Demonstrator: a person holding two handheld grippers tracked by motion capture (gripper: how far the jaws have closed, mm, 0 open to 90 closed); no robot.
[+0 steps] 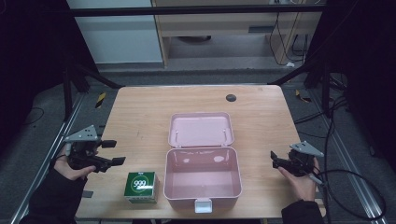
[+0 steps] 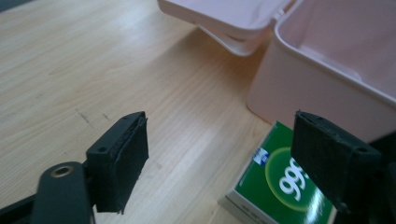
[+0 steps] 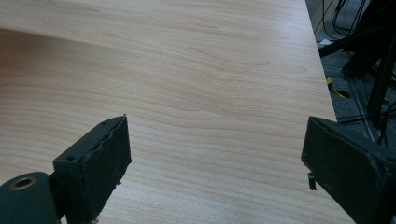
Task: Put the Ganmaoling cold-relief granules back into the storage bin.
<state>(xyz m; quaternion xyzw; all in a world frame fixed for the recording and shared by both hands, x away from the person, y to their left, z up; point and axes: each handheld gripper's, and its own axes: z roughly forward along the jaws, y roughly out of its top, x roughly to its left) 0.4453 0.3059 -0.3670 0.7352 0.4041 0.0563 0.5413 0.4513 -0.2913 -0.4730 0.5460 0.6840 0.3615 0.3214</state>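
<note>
An open pink box (image 1: 202, 179) stands near the table's front edge, its lid (image 1: 201, 129) laid back flat behind it. The box's inside looks bare. A green carton marked 999 (image 1: 141, 186) lies just left of the box. My left gripper (image 1: 113, 152) hovers open over the table's left side, beyond the carton. In the left gripper view its jaws stand wide apart, with the carton (image 2: 275, 186) and the box wall (image 2: 317, 93) ahead. My right gripper (image 1: 274, 159) is open at the table's right edge, over bare wood (image 3: 196, 107).
A small dark round disc (image 1: 231, 97) sits in the table's far right area. Black frame bars and cables (image 1: 336, 140) run along the floor on both sides. A light cabinet (image 1: 116, 32) stands beyond the table.
</note>
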